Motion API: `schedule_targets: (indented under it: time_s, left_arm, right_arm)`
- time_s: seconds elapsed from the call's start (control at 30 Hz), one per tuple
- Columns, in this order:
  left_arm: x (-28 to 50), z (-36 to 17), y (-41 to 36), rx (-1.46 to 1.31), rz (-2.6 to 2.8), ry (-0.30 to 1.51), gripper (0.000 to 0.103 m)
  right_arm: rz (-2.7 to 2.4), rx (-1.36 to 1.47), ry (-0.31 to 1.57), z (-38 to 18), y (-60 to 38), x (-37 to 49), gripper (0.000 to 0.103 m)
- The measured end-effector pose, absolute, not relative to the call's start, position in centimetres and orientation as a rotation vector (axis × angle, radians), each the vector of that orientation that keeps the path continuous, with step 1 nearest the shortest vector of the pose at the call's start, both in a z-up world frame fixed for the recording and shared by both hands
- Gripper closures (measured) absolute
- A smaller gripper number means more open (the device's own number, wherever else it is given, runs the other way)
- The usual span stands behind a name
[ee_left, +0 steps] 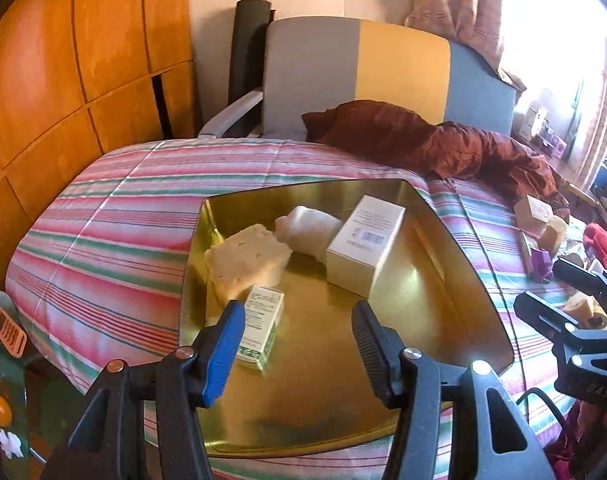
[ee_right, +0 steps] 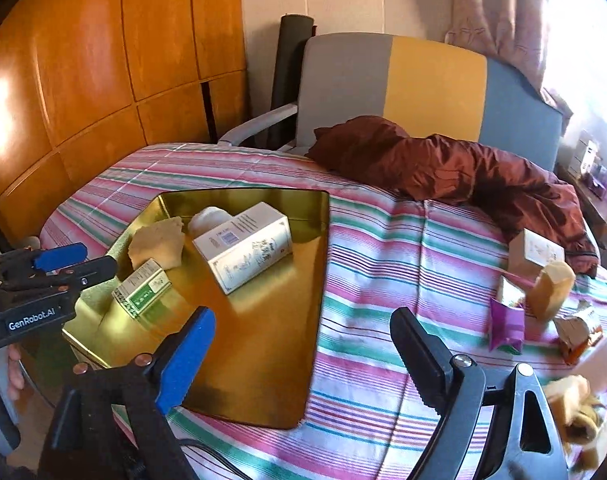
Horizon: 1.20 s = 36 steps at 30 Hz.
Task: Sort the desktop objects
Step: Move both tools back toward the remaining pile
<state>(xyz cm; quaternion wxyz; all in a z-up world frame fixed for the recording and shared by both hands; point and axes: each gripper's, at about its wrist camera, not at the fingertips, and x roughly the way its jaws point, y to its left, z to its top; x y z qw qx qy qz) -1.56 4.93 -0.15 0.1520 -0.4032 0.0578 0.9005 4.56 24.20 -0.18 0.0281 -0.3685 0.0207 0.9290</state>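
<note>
A gold tray (ee_left: 323, 380) (ee_right: 255, 340) lies on the striped bedspread. It holds a large white box (ee_left: 363, 248) (ee_right: 243, 248), a small green-and-white box (ee_left: 263, 328) (ee_right: 143, 292), a pale yellow block (ee_left: 243, 264) (ee_right: 159, 244) and a white roll (ee_left: 307, 228) (ee_right: 207, 218). My left gripper (ee_left: 299, 332) (ee_right: 75, 264) hangs open over the tray's near part, its blue pad beside the small box without touching it. My right gripper (ee_right: 303, 340) (ee_left: 563, 296) stands wide open over the tray's right edge, empty. Loose items lie to the right: a tan box (ee_right: 535, 256), a yellow block (ee_right: 551, 292), a purple packet (ee_right: 507, 328).
A rust-brown quilt (ee_right: 443, 164) is bunched at the back of the bed. Behind it stands a chair (ee_right: 423, 80) with a grey, yellow and blue back. A wooden wardrobe (ee_right: 103, 80) fills the left. More small cartons (ee_right: 579, 336) crowd the bed's right edge.
</note>
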Motion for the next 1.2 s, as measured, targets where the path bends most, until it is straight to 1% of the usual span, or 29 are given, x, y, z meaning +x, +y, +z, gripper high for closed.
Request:
schedule_targets:
  time_s: [0.5,0.9,1.07,1.2]
  left_arm:
    - [-0.5,-0.1,9.7,-1.12,2.451,0.241,0.047]
    - [-0.2,0.2,15.1,-1.092,2.315,0.274,0.047]
    - [-0.2,0.0,18.2,-1.105,2.236,0.279,0.047]
    - [-0.2,-0.2,21.6,-1.106,2.161,0.301,0.047]
  right_arm:
    - [2.696,-1.106,0.18,-0.7,31.4,8.0,0.012]
    - [2.475,-1.029,0.414,-0.6,42.2,12.5,0.013]
    - [2.408,-1.013,0.446,-0.9,45.7,13.4,0.019]
    - [2.382,-0.998,0.445,-0.9,47.3,13.8,0.02]
